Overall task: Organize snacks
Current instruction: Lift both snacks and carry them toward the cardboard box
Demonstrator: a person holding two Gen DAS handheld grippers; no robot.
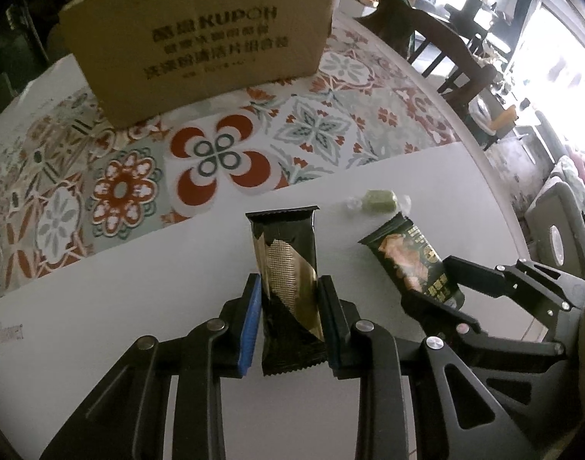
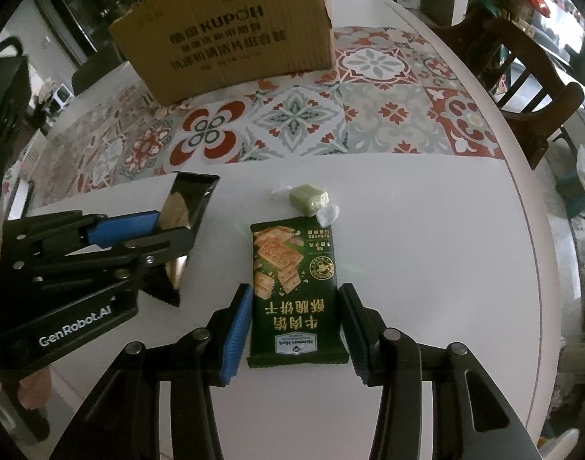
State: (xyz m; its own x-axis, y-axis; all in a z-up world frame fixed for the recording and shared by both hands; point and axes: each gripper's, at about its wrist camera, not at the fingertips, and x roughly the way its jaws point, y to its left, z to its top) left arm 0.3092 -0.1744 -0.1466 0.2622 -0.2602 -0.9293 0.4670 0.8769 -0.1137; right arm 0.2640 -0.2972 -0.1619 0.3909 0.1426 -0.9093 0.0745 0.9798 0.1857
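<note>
My left gripper is shut on a black and gold snack bar, holding it by its sides; the bar also shows in the right wrist view, lifted off the table. My right gripper straddles a green cracker packet lying on the white table; its pads sit at the packet's edges with a slight gap on the right. The packet also shows in the left wrist view. A green wrapped candy lies just beyond the packet, also seen in the left wrist view.
A brown cardboard box stands at the back on a patterned mat. The round white table curves away at the right. Wooden chairs stand beyond the right edge.
</note>
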